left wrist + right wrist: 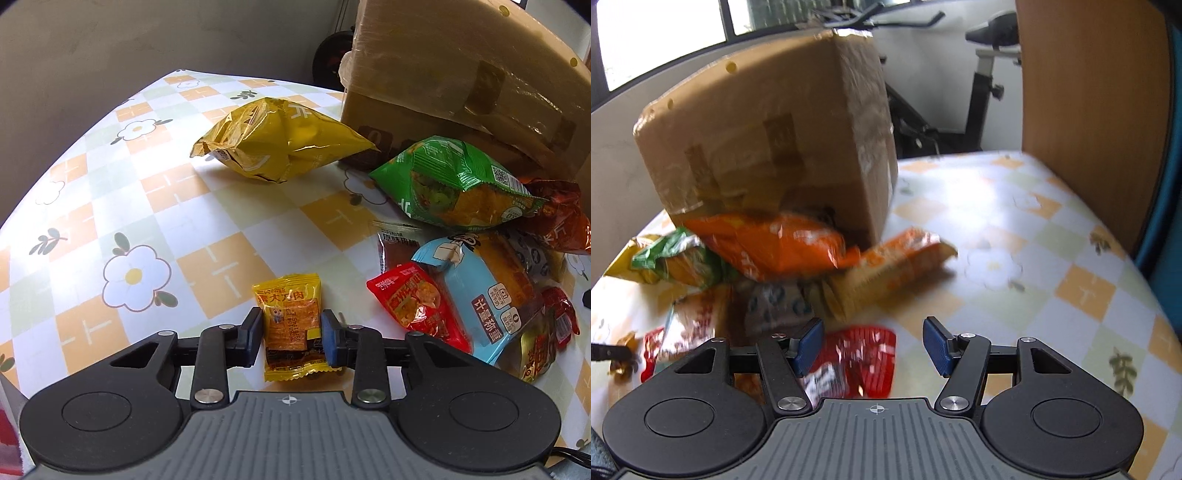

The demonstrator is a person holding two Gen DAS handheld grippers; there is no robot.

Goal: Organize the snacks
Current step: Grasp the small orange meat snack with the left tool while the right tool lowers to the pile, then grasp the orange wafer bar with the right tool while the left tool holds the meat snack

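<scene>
A small yellow snack packet is clamped between the blue pads of the left gripper, both pads pressed against its sides, while it lies on the flowered, orange-checked tablecloth. Beyond it a large yellow chip bag is seen lying alone, well apart from the packet. To the right a heap of snacks is gathered at the foot of a taped cardboard box: a green chip bag on top, a light-blue bread packet below it, and a small red packet just beside that.

In the right wrist view, which is blurred, the right gripper is held moderately wide with nothing between its pads. A red wrapper is seen under its left finger, apparently not touched. An orange bag is leaned against the box.
</scene>
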